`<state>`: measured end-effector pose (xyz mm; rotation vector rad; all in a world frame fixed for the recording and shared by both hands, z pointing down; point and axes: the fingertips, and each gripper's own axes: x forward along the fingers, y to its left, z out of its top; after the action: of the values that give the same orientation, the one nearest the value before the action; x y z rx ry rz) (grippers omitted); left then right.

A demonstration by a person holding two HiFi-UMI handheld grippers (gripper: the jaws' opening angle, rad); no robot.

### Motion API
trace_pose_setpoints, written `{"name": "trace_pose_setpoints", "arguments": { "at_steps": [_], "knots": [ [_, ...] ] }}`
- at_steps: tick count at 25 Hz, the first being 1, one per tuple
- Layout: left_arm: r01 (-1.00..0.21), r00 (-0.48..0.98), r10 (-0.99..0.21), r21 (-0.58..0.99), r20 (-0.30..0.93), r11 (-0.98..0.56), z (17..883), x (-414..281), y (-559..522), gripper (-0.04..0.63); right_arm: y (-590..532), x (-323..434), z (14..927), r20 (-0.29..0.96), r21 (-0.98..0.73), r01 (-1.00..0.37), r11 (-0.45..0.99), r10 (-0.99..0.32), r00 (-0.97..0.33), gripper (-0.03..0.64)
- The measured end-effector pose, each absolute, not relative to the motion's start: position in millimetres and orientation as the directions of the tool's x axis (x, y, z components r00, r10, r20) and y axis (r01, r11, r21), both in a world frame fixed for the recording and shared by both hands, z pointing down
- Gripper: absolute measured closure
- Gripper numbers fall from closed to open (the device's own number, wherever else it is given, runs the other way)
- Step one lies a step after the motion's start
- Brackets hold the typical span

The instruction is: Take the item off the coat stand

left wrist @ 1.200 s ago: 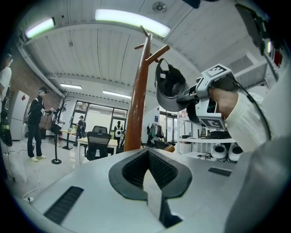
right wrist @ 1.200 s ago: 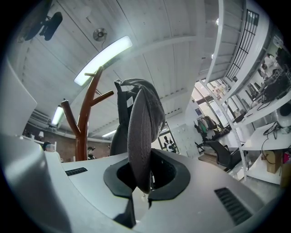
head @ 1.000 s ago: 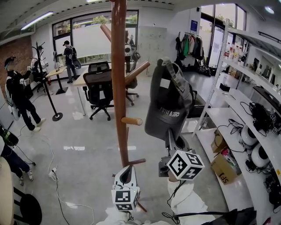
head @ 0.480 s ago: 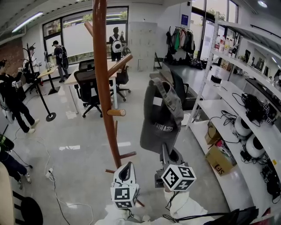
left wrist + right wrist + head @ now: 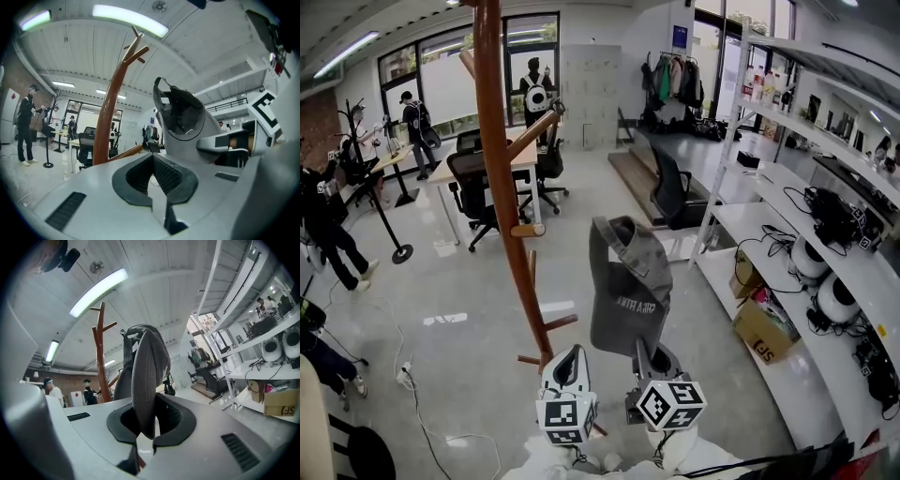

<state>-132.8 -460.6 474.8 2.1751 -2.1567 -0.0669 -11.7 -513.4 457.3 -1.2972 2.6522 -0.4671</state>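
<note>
Grasping the cap (image 5: pixel 628 291) by its brim in the right gripper (image 5: pixel 647 358), jaws clenched on the fabric edge. Stands upright out of that grip, brim down and crown up, long axis close to vertical, hollow side turned toward the left gripper (image 5: pixel 567 364). Hangs on nothing now: lies well clear of the stand (image 5: pixel 502 187), to the right of its pole, with the nearest peg (image 5: pixel 528 230) apart on the left and touching no part of the fabric. Holds the left gripper closed on nothing, low beside the right one and nearer the stand's foot. Judged as lifted off already, so calls only for carrying away or setting down, a job for the right hand alone. Mind the shelves (image 5: pixel 769 234) close on the right, their edge running away from the viewer. Take the open floor (image 5: pixel 459 309) ahead, between pole and shelves, as the widest room. Keep the crown from swinging left into the peg.
</note>
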Motion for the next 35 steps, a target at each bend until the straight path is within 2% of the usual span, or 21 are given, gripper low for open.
{"name": "trace_pose_setpoints", "arguments": {
  "at_steps": [17, 35],
  "knots": [
    [-0.999, -0.015, -1.000, 0.048, 0.022, 0.016, 469.2, -113.1, -439.7, 0.606, -484.7, -8.1, 450.7, -0.049, -0.356, -0.693, 0.627, -0.753, -0.656, 0.586],
    [-0.998, 0.004, -0.999, 0.057, 0.047, -0.001, 479.8, -137.7, -347.0, 0.606, -393.8, -10.6, 457.6, -0.047, -0.364, -0.752, 0.550, -0.817, -0.575, 0.586]
  ]
}}
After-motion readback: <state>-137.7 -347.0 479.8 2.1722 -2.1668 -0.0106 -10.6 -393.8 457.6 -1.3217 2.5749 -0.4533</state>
